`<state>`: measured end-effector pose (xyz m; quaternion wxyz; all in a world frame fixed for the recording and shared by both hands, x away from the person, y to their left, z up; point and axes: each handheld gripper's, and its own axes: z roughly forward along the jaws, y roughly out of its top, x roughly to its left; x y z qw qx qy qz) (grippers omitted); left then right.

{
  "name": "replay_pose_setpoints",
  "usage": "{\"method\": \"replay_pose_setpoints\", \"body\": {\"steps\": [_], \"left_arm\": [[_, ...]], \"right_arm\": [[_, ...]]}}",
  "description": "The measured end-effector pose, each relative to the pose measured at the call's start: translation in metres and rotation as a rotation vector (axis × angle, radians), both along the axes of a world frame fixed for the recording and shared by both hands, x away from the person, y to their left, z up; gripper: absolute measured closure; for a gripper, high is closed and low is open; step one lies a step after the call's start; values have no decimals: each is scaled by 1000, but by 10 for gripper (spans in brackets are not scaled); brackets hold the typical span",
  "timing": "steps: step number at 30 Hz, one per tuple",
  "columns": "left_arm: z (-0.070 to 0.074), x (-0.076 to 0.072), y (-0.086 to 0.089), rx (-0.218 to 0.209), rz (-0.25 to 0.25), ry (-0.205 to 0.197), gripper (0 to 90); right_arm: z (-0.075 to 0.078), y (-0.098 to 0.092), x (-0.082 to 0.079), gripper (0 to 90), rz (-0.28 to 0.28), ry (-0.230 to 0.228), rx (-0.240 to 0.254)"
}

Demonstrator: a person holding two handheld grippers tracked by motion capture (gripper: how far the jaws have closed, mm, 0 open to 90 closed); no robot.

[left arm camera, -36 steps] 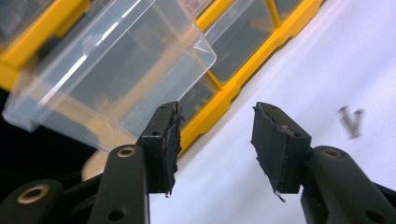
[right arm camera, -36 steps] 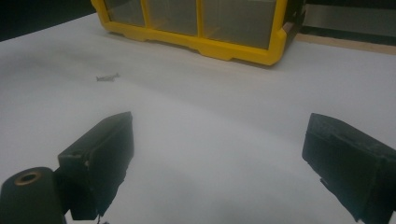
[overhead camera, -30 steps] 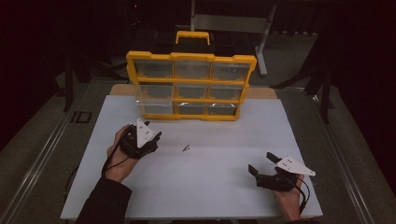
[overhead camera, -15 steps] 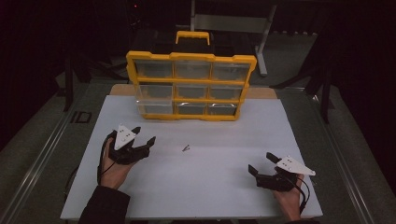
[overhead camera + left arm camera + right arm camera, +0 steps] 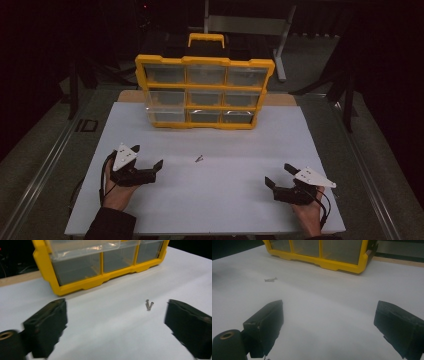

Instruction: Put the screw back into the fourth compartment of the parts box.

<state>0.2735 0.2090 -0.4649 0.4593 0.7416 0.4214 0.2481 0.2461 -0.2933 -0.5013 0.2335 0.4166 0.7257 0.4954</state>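
Note:
Two small metal screws (image 5: 199,159) lie together on the white table top (image 5: 210,210), also seen as screws (image 5: 149,305) and screws (image 5: 270,279). A yellow organizer (image 5: 205,92) with clear drawers stands at the back of the table. My left gripper (image 5: 149,157) rests at the near left, pointing at the screws from a short way off. Its jaws have just been opening and now stand wide, with nothing between them (image 5: 116,322). My right gripper (image 5: 277,174) sits at the near right, open and holding nothing (image 5: 328,325).
The organizer's yellow frame (image 5: 75,287) sits close ahead of the left gripper, and the frame (image 5: 337,265) farther from the right one. A wooden board edge (image 5: 280,99) shows behind the white sheet. Dark floor and metal rails surround the table.
My left gripper has drawn back to the left and toward the near edge, away from the screws, and its jaws have spread wider. The right gripper has stayed put.

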Motion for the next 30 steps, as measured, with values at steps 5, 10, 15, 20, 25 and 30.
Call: {"method": "replay_pose_setpoints", "body": {"steps": [5, 10, 15, 20, 25, 30], "left_arm": [[-4, -9, 6, -7, 9, 0, 4], [-9, -21, 14, 16, -1, 14, 2], [-10, -29, 25, 1, 10, 12, 2], [-13, -28, 26, 15, 14, 9, 2], [-14, -27, 28, 24, 18, 11, 2], [-14, -26, 30, 29, 36, 12, 2]], "right_arm": [[0, 0, 0, 89, 0, -1, -1], [1, 0, -1, 88, -2, -2, 5], [1, 2, 0, 88, 5, 1, 1], [1, 4, 0, 89, 14, 6, -4], [1, 2, 1, 89, 12, 16, -2], [2, 2, 1, 89, 23, 35, 20]]}}
